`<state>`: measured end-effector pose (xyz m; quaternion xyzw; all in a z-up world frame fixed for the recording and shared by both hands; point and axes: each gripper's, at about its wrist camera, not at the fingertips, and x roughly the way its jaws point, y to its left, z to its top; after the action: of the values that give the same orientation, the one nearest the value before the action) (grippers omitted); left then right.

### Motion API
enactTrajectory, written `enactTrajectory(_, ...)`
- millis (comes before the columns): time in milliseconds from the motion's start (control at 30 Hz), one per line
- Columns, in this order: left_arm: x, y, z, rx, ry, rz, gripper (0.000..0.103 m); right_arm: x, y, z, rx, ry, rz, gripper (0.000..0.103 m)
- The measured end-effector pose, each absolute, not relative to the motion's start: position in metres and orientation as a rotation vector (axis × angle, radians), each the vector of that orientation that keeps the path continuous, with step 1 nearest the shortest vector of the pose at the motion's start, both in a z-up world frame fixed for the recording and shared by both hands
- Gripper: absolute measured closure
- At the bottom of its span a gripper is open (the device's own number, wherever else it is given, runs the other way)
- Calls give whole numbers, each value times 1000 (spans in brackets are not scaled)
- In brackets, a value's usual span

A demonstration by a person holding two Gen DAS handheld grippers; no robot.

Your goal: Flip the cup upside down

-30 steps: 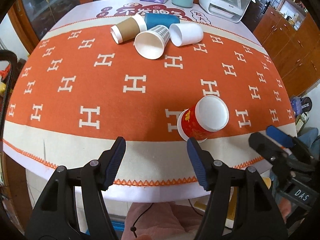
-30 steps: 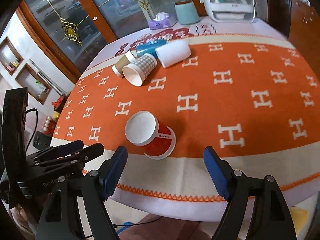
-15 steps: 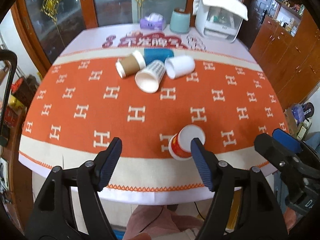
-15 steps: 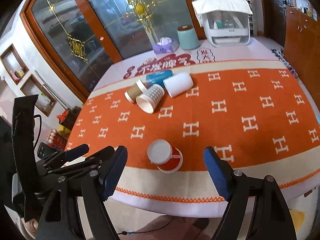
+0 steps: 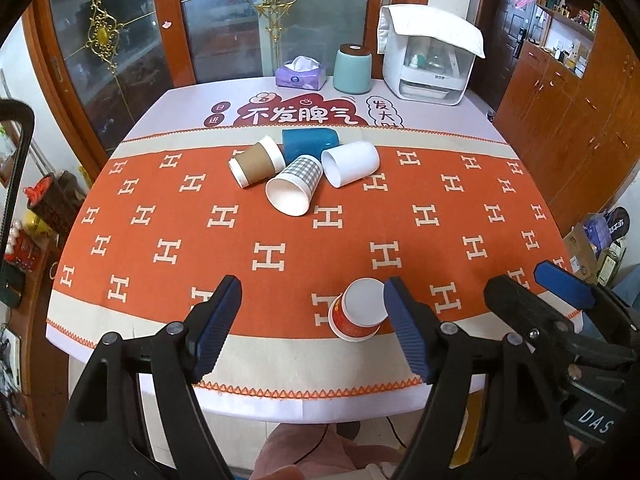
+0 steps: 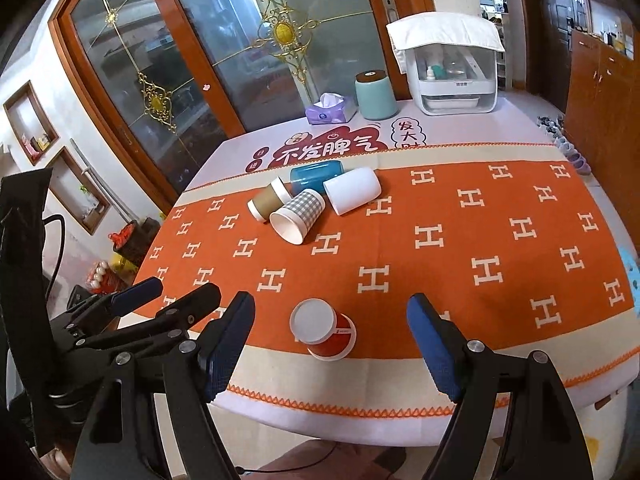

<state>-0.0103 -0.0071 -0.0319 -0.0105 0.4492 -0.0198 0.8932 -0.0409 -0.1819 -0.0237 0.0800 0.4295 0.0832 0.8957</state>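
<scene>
Grippers hang level over the near edge of the table [image 5: 440, 124], side by side and both pointing toward the far side: the left gripper [image 5: 312, 328] is released, jaws spread wide and holding nothing, and the right gripper [image 6: 330, 338] is equally spread and empty. Between them on the orange cloth [image 6: 460, 264], near the near edge, the red paper cup [image 6: 326, 330] stands upside down, white base up, touching neither gripper.
</scene>
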Motion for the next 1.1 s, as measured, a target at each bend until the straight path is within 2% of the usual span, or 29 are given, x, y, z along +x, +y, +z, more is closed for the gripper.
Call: enactTrajectory(1100,5,8,-43,-21,966,-29,32,-23,-173,-37,171,915,184,23)
